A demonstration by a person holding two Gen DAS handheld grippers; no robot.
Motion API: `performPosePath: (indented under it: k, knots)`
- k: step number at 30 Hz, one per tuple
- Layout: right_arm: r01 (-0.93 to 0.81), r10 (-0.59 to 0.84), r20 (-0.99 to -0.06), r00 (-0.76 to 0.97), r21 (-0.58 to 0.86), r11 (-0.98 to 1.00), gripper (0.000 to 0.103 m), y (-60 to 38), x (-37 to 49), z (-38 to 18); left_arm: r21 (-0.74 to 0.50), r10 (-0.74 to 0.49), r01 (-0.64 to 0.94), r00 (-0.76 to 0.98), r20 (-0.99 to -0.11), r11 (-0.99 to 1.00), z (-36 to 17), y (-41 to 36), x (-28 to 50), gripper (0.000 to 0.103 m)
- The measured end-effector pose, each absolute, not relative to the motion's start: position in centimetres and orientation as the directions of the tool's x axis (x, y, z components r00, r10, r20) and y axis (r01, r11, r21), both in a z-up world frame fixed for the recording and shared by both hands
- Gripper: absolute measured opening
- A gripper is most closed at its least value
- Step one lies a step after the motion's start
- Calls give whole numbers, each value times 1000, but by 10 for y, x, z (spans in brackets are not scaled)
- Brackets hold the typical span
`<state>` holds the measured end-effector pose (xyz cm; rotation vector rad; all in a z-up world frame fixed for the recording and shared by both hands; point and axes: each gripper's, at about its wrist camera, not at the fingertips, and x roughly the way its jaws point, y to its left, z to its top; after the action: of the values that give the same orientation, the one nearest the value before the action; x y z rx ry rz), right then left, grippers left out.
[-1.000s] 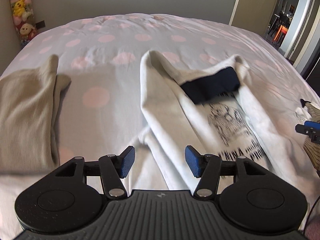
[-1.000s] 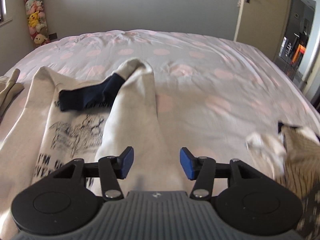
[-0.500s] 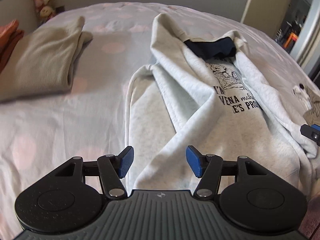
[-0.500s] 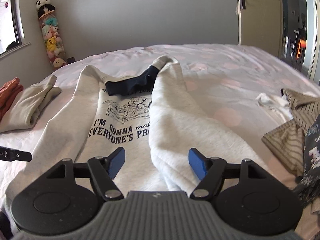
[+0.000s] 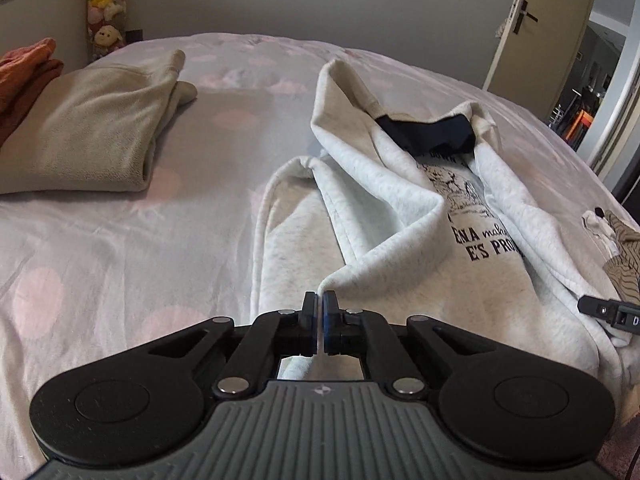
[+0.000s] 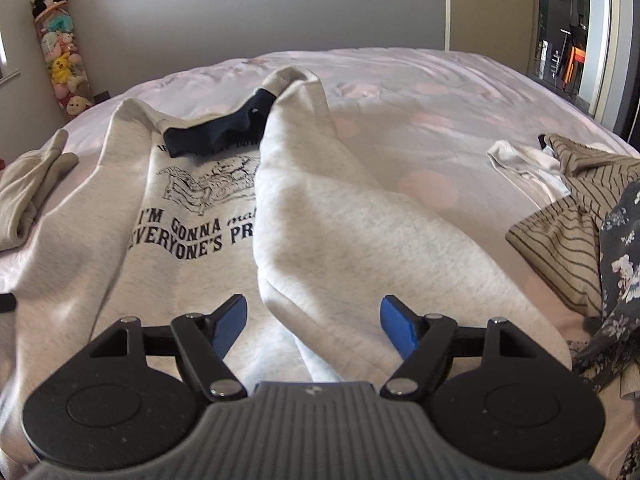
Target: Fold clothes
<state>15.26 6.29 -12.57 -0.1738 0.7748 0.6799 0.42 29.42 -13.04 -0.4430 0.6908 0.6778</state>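
A pale grey sweatshirt (image 5: 400,208) with dark print and a navy collar lies on the bed, both sides folded in over its front. My left gripper (image 5: 320,304) is shut, its blue pads pinching a raised fold of the sweatshirt's near left edge. In the right wrist view the sweatshirt (image 6: 320,220) fills the middle. My right gripper (image 6: 312,320) stands open low over the folded-in right side; a ridge of that fabric runs between the fingers, and the pads do not press on it. The right gripper's tip (image 5: 608,312) also shows at the left wrist view's right edge.
The bed (image 5: 120,260) has a white cover with pink dots. A folded beige garment (image 5: 88,132) and orange clothes (image 5: 24,68) lie at the left. A striped garment (image 6: 568,216), a white cloth (image 6: 524,164) and a dark floral piece (image 6: 624,248) are heaped at the right.
Both grippers drew back and down to the sweatshirt's near end. The left jaws, open before, have shut on the fabric fold. The right jaws have spread wider.
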Motion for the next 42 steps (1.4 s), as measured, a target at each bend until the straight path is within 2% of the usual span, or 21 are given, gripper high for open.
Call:
performPosePath:
  k: [11,17,24,32,37,42]
  knots:
    - [-618,460,-730,506,65,783,76,69,155,-132,-86,592,-788,525,-612,610,-42,358,-24,1]
    - [-620,436,-747,502,41,783,76,73,157,-135,-87,718,-897,403,-568,434,-21,422,-65,1]
    - [-630,401,-765,503,-7,777,76,80,156,-138,-71,758,-975,210,-618,212,-59,481,-112,1]
    - [-641,359,-782,509,-67,764,76,89,153,-140,93,727,-974,90,-681,208,-118,495,-96,3]
    - [-644,343,-786,514,-89,760,76,92,151,-140,93,727,-980,64,-684,174,-122,485,-101,25]
    - [-645,364,-781,508,-64,762,76,90,150,-133,31,725,-976,139,-675,217,-106,464,-94,39]
